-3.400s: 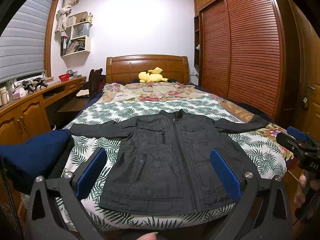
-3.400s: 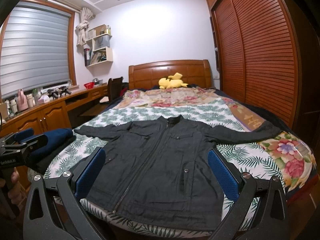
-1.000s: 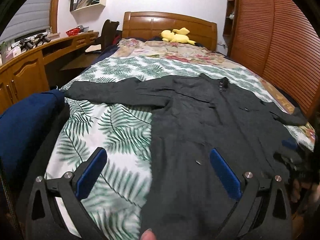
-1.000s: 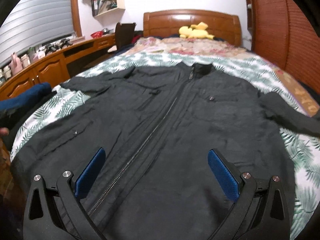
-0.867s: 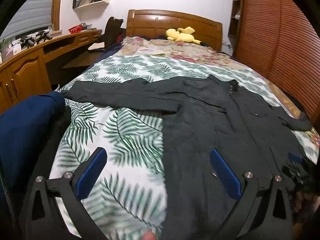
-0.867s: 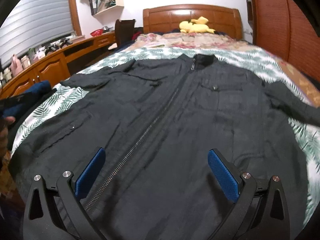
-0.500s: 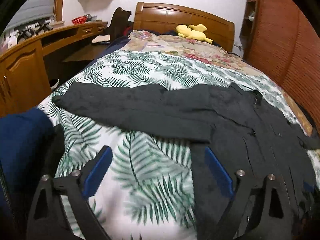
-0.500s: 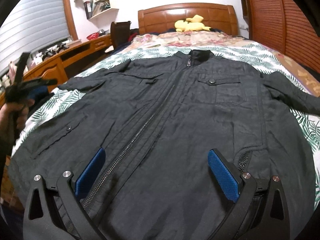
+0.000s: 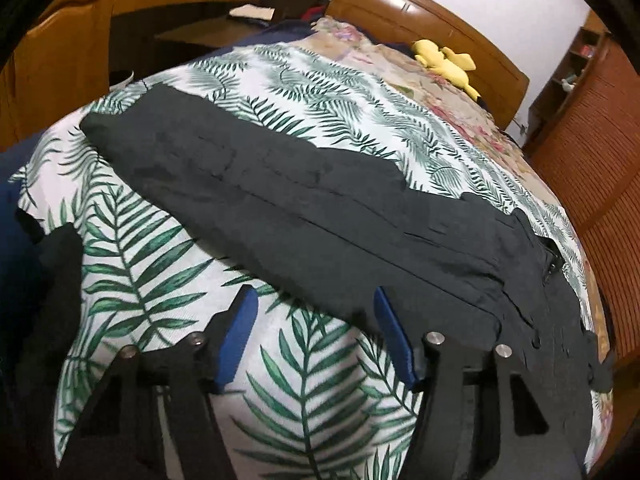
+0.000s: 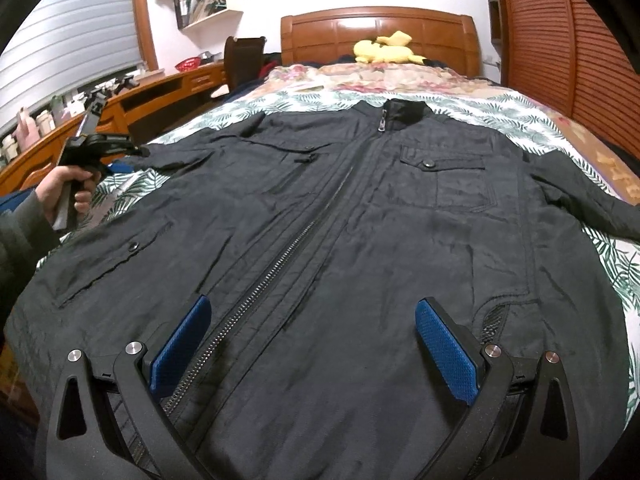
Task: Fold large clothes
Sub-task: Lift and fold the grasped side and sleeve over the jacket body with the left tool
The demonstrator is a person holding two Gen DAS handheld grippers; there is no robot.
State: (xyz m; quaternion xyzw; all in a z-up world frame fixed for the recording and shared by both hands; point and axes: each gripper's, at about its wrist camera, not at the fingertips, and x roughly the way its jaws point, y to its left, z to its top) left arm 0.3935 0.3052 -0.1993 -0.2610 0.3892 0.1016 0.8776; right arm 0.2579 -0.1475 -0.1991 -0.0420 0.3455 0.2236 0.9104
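We have the black jacket lying front-up and zipped on the bed, collar toward the headboard, both sleeves spread out to the sides. No fold has been made yet, by our reading; the step in hand looks like taking the sleeve on the left side to bring it across the body.

Left tongs: jaws closing, about half open, tipped down over the leaf-print cover right at the lower edge of the sleeve. The right pad sits at or on the sleeve edge; the left pad is over bare cover. No cloth is pinched yet as far as we can see.

Notes for doing it well:
- Get one jaw under the sleeve edge so both layers of the sleeve are taken, not the bedcover beneath.
- Lift only enough to clear the body, then lay the sleeve flat across the chest; the thin fabric will likely crease if dragged.
- The shoulder seam should serve as the hinge line.

Right tongs: jaws wide, nothing between them, hovering over the lower front beside the zip, pitched down toward the hem.

In the right wrist view, the left hand grips its handle at the bed's left edge, wrist rolled.
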